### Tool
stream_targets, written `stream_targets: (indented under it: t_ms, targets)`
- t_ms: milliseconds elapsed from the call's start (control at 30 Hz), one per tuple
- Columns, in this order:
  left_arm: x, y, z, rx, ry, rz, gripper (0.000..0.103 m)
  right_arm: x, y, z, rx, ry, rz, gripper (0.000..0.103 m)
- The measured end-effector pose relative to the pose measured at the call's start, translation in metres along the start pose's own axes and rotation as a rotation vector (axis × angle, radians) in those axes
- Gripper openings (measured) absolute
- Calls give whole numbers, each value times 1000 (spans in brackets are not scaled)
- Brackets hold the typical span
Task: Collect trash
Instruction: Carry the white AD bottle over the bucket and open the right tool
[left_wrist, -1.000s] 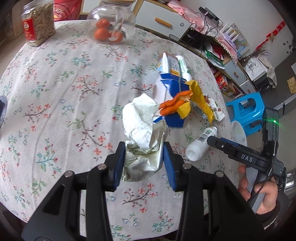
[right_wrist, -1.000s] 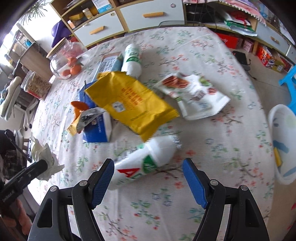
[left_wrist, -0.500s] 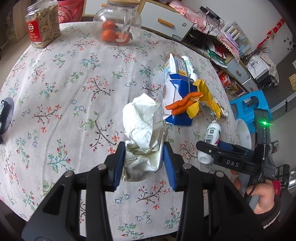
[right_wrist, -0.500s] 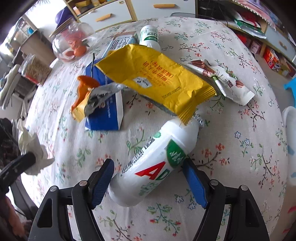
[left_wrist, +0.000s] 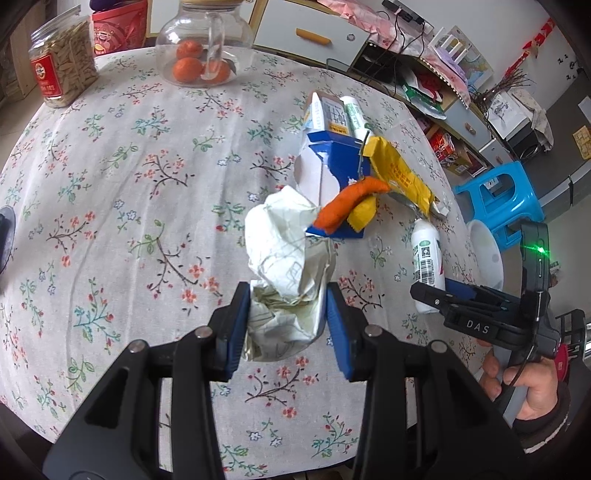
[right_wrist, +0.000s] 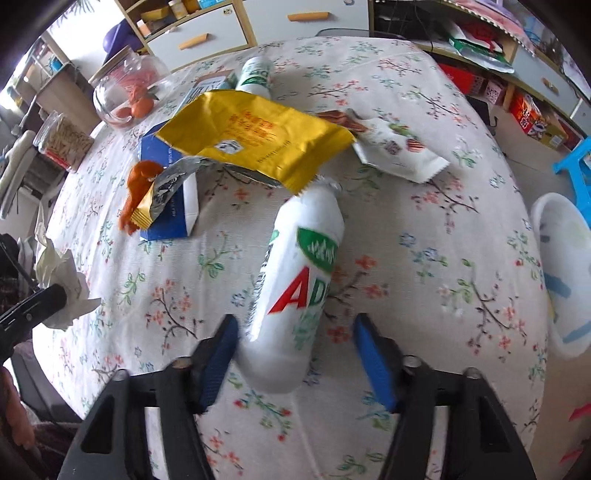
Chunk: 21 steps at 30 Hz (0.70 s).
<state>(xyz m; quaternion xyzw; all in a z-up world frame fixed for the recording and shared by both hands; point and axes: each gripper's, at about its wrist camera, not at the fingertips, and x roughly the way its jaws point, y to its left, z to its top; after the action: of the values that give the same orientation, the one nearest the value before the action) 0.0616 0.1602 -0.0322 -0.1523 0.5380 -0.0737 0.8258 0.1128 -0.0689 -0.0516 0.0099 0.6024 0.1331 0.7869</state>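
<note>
Several wrappers beyond bottle.

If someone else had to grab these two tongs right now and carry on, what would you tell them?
Left tongs: shut on the crumpled paper, lifted off the table.
Right tongs: open, straddling the base of the lying white bottle; one pad touches it, not yet squeezed.
On the table: yellow wrapper, blue carton with orange peel on it, white snack wrapper, second bottle.
White bin sits past the table edge on the right.
Done: paper picked up. Left: close on the bottle, drop both, probably in that bin, then collect the rest.
</note>
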Motion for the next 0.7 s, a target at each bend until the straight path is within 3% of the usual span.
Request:
stream_targets:
  t_ms: [67,433,700]
  targets:
    - [2,-4,0,7,1,0,42,-5,-8,-4,1,0,8,39]
    - [8,-27,2,55,-6,4,42,-37,-26,-8,3,-77,28,39]
    - [12,-47,5,74,-20,-6,42,-63,-62,-10,75,-121,49,39]
